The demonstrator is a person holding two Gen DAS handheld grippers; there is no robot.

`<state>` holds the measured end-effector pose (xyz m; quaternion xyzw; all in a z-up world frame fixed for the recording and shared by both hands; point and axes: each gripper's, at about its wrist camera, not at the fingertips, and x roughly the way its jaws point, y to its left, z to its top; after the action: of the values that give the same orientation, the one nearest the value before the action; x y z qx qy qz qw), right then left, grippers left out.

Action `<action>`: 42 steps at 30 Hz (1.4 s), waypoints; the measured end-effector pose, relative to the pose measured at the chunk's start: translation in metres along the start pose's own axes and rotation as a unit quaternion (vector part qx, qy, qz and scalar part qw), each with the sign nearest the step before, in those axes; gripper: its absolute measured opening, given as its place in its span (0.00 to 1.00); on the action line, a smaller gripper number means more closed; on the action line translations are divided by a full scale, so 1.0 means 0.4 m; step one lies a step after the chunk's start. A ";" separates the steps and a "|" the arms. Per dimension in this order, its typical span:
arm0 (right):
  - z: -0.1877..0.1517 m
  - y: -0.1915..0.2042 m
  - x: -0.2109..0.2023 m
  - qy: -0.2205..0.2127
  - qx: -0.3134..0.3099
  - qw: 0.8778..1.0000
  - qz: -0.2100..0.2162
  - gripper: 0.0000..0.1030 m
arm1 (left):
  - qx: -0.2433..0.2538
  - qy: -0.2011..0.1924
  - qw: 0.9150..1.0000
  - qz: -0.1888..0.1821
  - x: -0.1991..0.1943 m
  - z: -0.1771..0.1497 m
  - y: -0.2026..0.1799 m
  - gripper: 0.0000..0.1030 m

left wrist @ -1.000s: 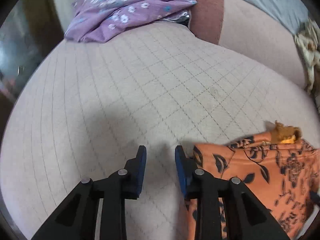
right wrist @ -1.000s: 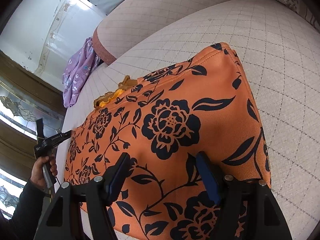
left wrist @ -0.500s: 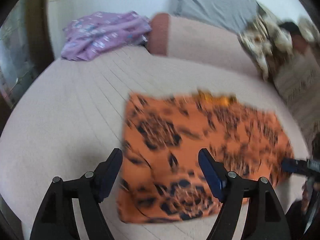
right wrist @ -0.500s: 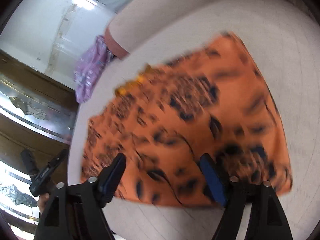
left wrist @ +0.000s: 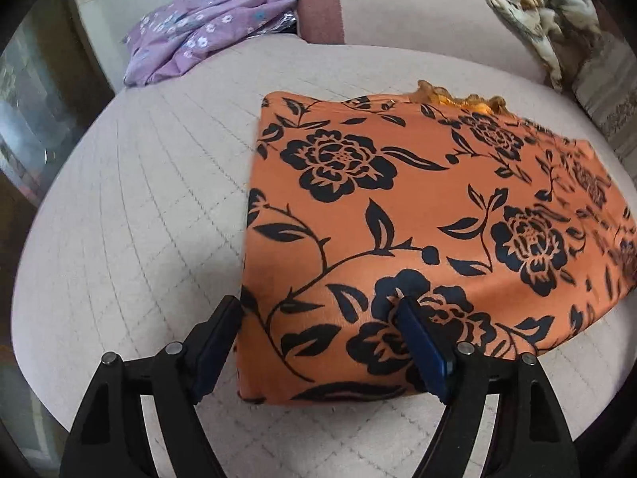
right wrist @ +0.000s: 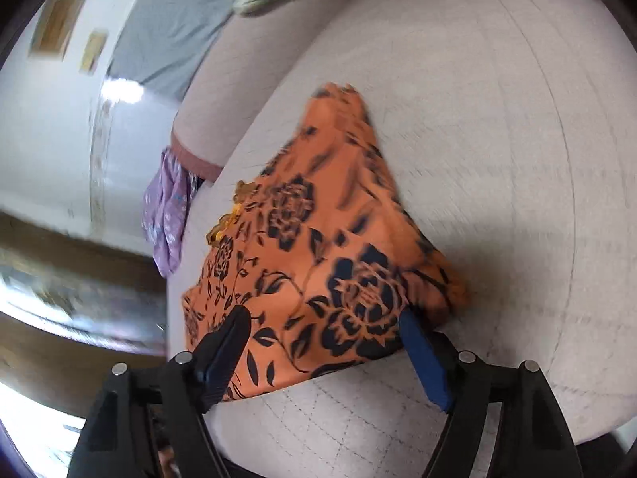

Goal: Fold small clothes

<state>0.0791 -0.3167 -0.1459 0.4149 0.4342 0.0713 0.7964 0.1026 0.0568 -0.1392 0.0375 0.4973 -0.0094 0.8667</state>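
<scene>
A: How stand the jaws of the left gripper [left wrist: 318, 342]?
B: They are spread and still opening. Its blue pads [left wrist: 422, 346] are flat and smooth. The near corner of the orange garment [left wrist: 398, 215] lies between them, but no pad presses on it.
A: And the right gripper [right wrist: 326, 350]?
B: Also spread and opening, above the near edge of the same cloth, holding nothing.
A: Where is the garment?
B: It lies folded into a flat rectangle on the quilted cushion [left wrist: 151, 207], pale with a stitched diamond grid. The cloth looks soft, with black flowers and a frilly yellow trim [left wrist: 462, 99] at the far edge.
A: What differs between the views?
B: The left view is sharp and shows a crumpled purple flowered cloth [left wrist: 207, 32] in full; the right view is blurred, shows only a strip of it, and also shows a wall with frames [right wrist: 59, 28].
</scene>
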 end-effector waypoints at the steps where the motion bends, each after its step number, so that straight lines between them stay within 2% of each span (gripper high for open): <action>1: 0.008 0.018 -0.001 0.001 -0.015 1.000 0.005 0.79 | -0.005 -0.001 1.000 -0.002 -0.001 0.001 0.005 0.79; 4: 0.041 0.034 0.015 -0.001 -0.020 0.999 0.041 0.79 | -0.011 0.010 1.000 -0.001 0.029 -0.018 0.014 0.79; 5: 0.055 0.013 0.033 -0.001 -0.003 0.999 0.040 0.81 | -0.016 0.007 1.000 -0.003 0.026 -0.018 0.018 0.79; 6: 0.065 -0.020 0.061 0.009 0.018 1.000 0.010 0.79 | -0.020 0.008 1.000 -0.003 0.020 -0.017 0.022 0.79; 7: 0.069 -0.051 0.088 0.024 0.047 0.999 -0.001 0.78 | -0.022 0.008 1.000 -0.005 0.012 -0.013 0.022 0.79; 8: 0.074 -0.059 0.084 0.018 0.067 0.998 0.011 0.78 | -0.021 0.005 1.000 -0.007 0.001 -0.013 0.025 0.79; 9: 0.081 -0.041 0.073 0.016 0.060 0.998 0.012 0.79 | -0.020 -0.001 1.000 -0.007 -0.011 -0.012 0.027 0.79; 12: 0.117 0.060 0.048 0.001 -0.015 1.000 0.024 0.79 | -0.020 -0.001 1.000 -0.006 -0.010 -0.002 0.026 0.79; 15: 0.180 0.072 0.097 0.007 -0.017 1.000 0.024 0.81 | -0.031 0.014 0.999 -0.005 0.013 0.002 0.028 0.79; 16: 0.195 0.055 0.122 0.010 -0.012 1.000 0.005 0.81 | -0.034 0.018 0.999 -0.006 0.018 0.000 0.028 0.79; 17: 0.212 0.015 0.165 0.025 0.009 0.999 -0.032 0.81 | -0.035 0.020 0.999 -0.007 0.023 0.000 0.026 0.79; 18: 0.225 -0.016 0.185 0.028 0.051 0.998 -0.020 0.81 | -0.031 0.020 0.999 -0.004 0.023 0.000 0.025 0.79; 19: 0.225 -0.016 0.169 0.010 0.062 0.998 -0.012 0.81 | -0.029 0.018 0.999 -0.002 0.020 -0.003 0.027 0.79; 22: 0.208 0.053 0.131 0.002 0.018 0.999 -0.029 0.82 | -0.035 0.021 0.999 -0.003 0.024 -0.011 0.036 0.79; 25: 0.168 0.102 0.110 0.002 -0.036 0.999 -0.004 0.82 | -0.044 0.020 0.999 -0.007 0.025 -0.012 0.039 0.79; 26: 0.155 0.103 0.117 0.005 -0.047 0.999 -0.015 0.84 | -0.044 0.020 0.999 -0.007 0.025 -0.013 0.038 0.79; 27: 0.146 0.088 0.137 0.017 -0.052 0.998 -0.044 0.85 | -0.042 0.020 0.999 -0.007 0.025 -0.012 0.036 0.79; 28: 0.141 0.051 0.167 0.039 -0.040 0.997 -0.060 0.83 | -0.038 0.022 0.999 -0.006 0.020 -0.014 0.035 0.79; 31: 0.144 0.064 0.116 0.008 -0.011 0.999 -0.043 0.84 | -0.036 0.012 0.999 -0.003 -0.004 -0.023 0.043 0.79; 34: 0.108 0.124 0.071 -0.003 -0.044 0.999 -0.016 0.85 | -0.047 0.012 0.999 -0.007 -0.010 -0.023 0.052 0.79; 36: 0.062 0.137 0.075 0.014 -0.069 0.998 -0.006 0.87 | -0.054 0.012 0.998 -0.012 -0.014 -0.025 0.054 0.79; 37: 0.046 0.131 0.099 0.028 -0.074 0.997 -0.015 0.87 | -0.053 0.013 0.998 -0.014 -0.016 -0.027 0.051 0.79; 38: 0.029 0.100 0.126 0.051 -0.072 0.995 -0.045 0.87 | -0.051 0.013 0.998 -0.015 -0.019 -0.028 0.049 0.79; 39: 0.013 0.055 0.143 0.071 -0.045 0.994 -0.069 0.85 | -0.047 0.011 0.999 -0.016 -0.029 -0.032 0.048 0.79; 41: 0.001 0.048 0.094 0.029 -0.018 0.999 -0.037 0.86 | -0.042 -0.003 0.999 -0.014 -0.051 -0.039 0.048 0.79; 42: -0.001 0.050 0.075 0.028 -0.012 0.999 -0.039 0.86 | -0.044 -0.008 0.999 -0.012 -0.059 -0.041 0.049 0.79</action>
<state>0.1021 -0.2892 -0.1507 0.3860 0.4717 0.0566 0.7908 0.0777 0.0772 -0.1261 -0.0069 0.4905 0.0019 0.8714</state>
